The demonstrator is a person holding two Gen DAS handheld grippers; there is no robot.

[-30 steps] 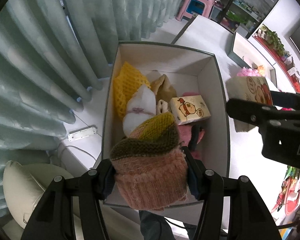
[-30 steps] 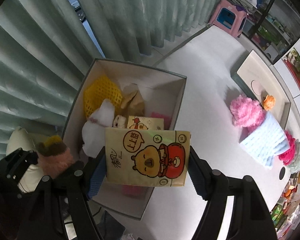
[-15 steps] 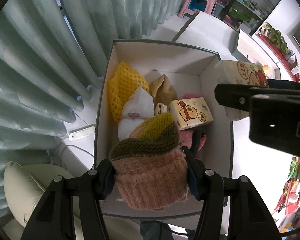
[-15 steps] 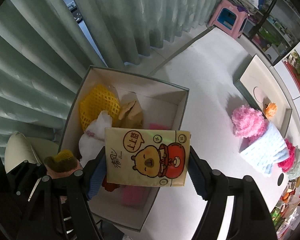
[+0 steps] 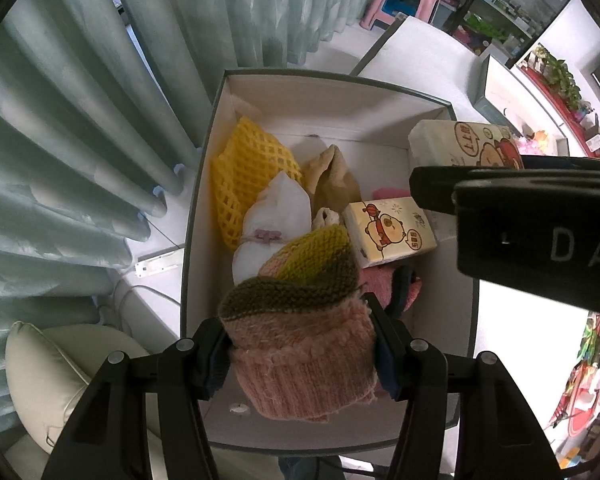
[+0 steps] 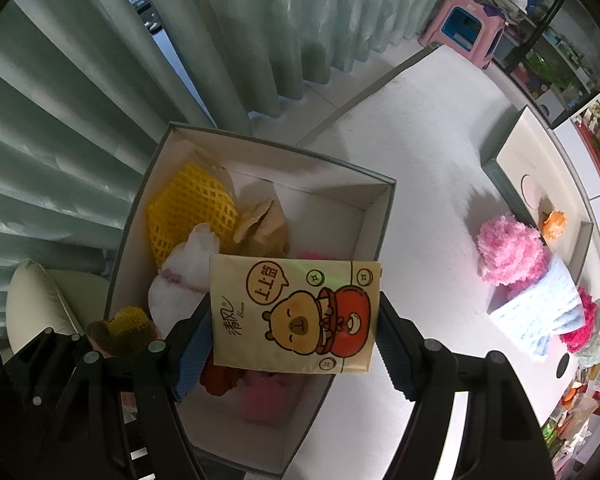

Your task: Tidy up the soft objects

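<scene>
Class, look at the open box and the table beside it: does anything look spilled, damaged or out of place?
Nothing stands out. The box sits upright, soft items loosely piled inside. The left gripper holds a knitted hat and the right gripper a tissue pack above it. More soft items wait on the table.

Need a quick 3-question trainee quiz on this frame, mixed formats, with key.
1. True or false: the left gripper is shut on a knitted hat.
2. Multiple choice: what does the right gripper hold? A) a yellow foam net B) a tissue pack with a cartoon bear C) a pink pom-pom
3. Fill in: a second, smaller tissue pack already lies inside the ____.

Key
1. True: the jaws press both sides of the pink, olive and yellow hat above the box.
2. B: the tissue pack sits between the jaws; the yellow foam net lies in the box and the pink pom-pom is on the table.
3. box
</scene>
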